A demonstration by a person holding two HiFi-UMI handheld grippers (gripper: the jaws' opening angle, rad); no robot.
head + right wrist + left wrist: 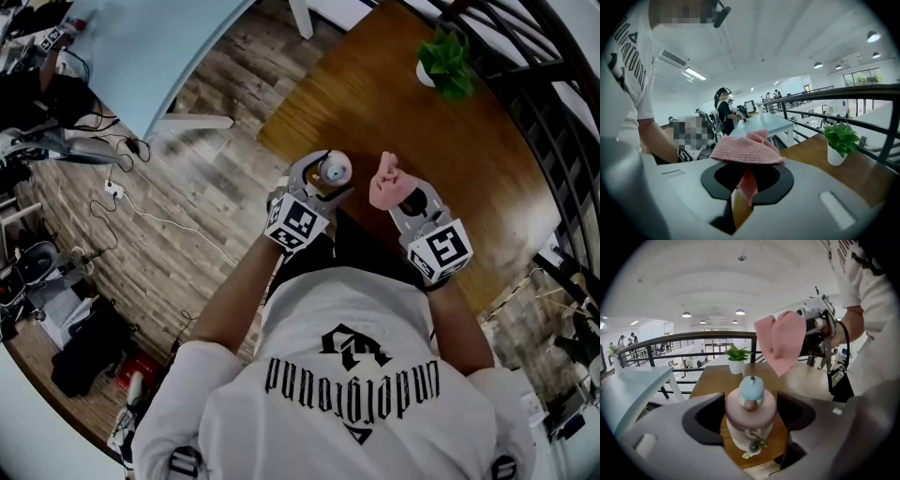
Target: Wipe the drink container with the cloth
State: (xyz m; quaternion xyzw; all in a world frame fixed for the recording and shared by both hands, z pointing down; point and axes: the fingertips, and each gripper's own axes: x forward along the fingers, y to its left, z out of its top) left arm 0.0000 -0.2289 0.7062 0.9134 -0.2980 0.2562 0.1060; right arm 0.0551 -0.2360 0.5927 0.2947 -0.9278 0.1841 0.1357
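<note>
Pink cloth clamped in right gripper; left gripper, by its own view, gapes around drink container.

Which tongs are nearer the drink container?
Left. The left tongs straddle the drink container, jaws open either side; the right tongs hold the cloth off to its right, apart.

Tally, placed against the brown wooden table: one drink container at its near edge, one potted plant by its far edge, one pink cloth over the near edge, just right of the container. Grippers at that near edge: two, the left gripper and the right gripper, with one marker cube apiece, left cube and right cube. Tables: two in all, the second a light blue table well off the brown one's left side.
</note>
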